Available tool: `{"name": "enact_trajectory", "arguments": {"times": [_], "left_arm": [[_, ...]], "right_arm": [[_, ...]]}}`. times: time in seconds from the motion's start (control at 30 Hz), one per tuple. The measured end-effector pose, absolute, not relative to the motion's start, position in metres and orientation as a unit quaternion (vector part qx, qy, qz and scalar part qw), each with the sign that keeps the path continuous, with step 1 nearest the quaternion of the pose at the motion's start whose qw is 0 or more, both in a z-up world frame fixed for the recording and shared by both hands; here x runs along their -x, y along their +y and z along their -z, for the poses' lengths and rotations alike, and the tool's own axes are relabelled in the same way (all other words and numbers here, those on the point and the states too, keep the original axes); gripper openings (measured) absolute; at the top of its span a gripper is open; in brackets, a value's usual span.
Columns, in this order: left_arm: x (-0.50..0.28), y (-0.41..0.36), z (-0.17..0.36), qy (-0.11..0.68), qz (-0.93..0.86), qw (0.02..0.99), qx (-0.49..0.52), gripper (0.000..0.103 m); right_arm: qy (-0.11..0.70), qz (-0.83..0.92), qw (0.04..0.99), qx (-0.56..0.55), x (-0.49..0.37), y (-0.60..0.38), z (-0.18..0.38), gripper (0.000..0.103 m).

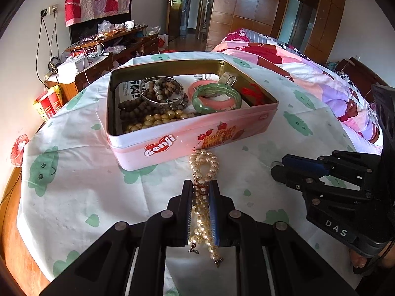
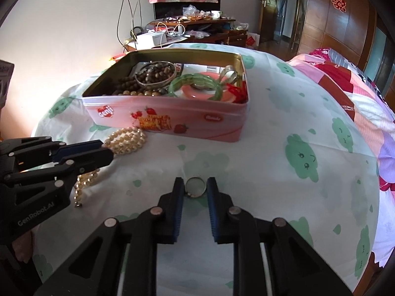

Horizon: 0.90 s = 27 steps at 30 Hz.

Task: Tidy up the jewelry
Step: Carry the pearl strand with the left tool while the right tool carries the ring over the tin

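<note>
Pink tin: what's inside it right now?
Inside the pink tin: brown bead strands, gold beads, a silver bangle, a green bangle over a pink one, something red, printed paper beneath. The heap hides anything underneath.

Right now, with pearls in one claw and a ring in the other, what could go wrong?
The pearl strand trails on the sheet from the left claw, so it might snag the tin wall when lifted. The small ring sits at the very tips of the right claw and could pop out.
</note>
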<state>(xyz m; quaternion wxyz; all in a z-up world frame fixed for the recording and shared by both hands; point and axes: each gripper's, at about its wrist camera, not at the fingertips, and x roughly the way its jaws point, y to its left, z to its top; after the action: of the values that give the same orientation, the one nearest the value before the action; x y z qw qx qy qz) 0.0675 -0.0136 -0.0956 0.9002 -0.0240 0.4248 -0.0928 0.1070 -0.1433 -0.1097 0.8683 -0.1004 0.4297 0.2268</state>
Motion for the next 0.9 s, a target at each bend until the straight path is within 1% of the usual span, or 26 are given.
{"name": "enact_trajectory", "arguments": {"times": [0.2,0.9], "left_arm": [[-0.062,-0.022,0.089,0.418,0.108,0.902,0.018,0.012],[-0.048,-0.019,0.026,0.342,0.111,0.933,0.019,0.012]], "right_arm": [[0.415,-0.228,0.876,0.094,-0.101,-0.149,0.102,0.022],[0.356,-0.235,0.903,0.055,-0.094,-0.169,0.051,0.022]]}}
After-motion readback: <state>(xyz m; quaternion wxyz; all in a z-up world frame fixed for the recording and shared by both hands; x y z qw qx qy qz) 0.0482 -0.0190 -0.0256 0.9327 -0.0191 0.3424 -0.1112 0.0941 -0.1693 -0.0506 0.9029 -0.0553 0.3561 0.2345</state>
